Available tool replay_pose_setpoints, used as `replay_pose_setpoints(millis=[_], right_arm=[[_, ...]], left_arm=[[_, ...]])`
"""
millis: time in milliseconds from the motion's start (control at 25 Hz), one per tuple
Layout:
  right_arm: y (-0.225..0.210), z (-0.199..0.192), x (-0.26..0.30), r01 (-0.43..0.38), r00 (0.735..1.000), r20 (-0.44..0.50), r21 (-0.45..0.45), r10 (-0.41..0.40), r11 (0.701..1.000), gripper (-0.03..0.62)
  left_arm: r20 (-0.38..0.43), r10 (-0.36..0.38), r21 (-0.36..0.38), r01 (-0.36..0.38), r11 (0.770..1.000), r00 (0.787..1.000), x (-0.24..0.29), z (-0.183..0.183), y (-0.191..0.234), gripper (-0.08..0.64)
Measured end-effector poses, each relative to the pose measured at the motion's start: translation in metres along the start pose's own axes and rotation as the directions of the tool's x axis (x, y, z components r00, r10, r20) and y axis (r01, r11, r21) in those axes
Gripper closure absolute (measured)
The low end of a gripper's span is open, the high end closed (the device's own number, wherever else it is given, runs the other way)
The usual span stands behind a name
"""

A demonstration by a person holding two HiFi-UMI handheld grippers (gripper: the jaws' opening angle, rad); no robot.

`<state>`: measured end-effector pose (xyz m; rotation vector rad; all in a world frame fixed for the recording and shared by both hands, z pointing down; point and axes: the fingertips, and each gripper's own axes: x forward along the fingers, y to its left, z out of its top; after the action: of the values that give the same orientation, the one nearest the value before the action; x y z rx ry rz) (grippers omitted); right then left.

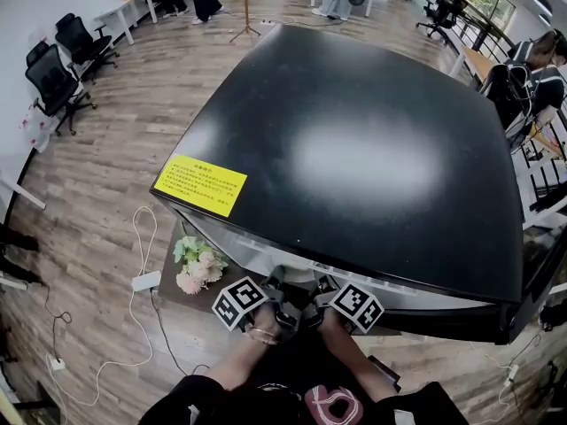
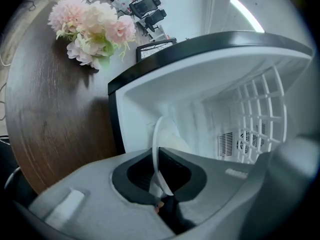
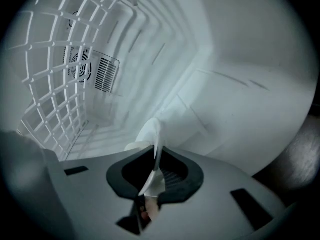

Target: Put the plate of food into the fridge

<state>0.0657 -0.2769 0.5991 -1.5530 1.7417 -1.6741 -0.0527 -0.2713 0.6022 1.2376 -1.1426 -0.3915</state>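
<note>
The fridge is a black-topped box seen from above, with a white inside. Both grippers reach into its open front. My left gripper is shut on the thin white rim of the plate, which stands edge-on between the jaws. On the opposite rim of the plate, my right gripper is shut too, well inside the white cavity. In the head view only the marker cubes of the left gripper and the right gripper show; the fridge top hides the plate. No food is visible.
A white wire rack and a fan vent line the fridge's back. Pink flowers lie on the dark wooden table left of the fridge. A yellow label sits on the fridge top. Cables and a power strip lie on the floor.
</note>
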Motion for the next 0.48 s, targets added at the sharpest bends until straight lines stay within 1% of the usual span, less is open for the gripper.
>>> replay_pose_setpoints(millis=[160, 480], right_arm=[[0.0001, 0.002, 0.0029, 0.003, 1.0, 0.014, -0.009, -0.003, 1.0, 0.548], [0.0029, 0.0064, 0.0046, 0.008, 0.999, 0.039, -0.004, -0.008, 1.0, 0.549]], left_arm=[[-0.001, 0.002, -0.01, -0.002, 1.0, 1.0, 0.0038, 0.0015, 0.0012, 0.54], [-0.025, -0.015, -0.004, 0.015, 1.0, 1.0, 0.0093, 0.0039, -0.0033, 0.54]])
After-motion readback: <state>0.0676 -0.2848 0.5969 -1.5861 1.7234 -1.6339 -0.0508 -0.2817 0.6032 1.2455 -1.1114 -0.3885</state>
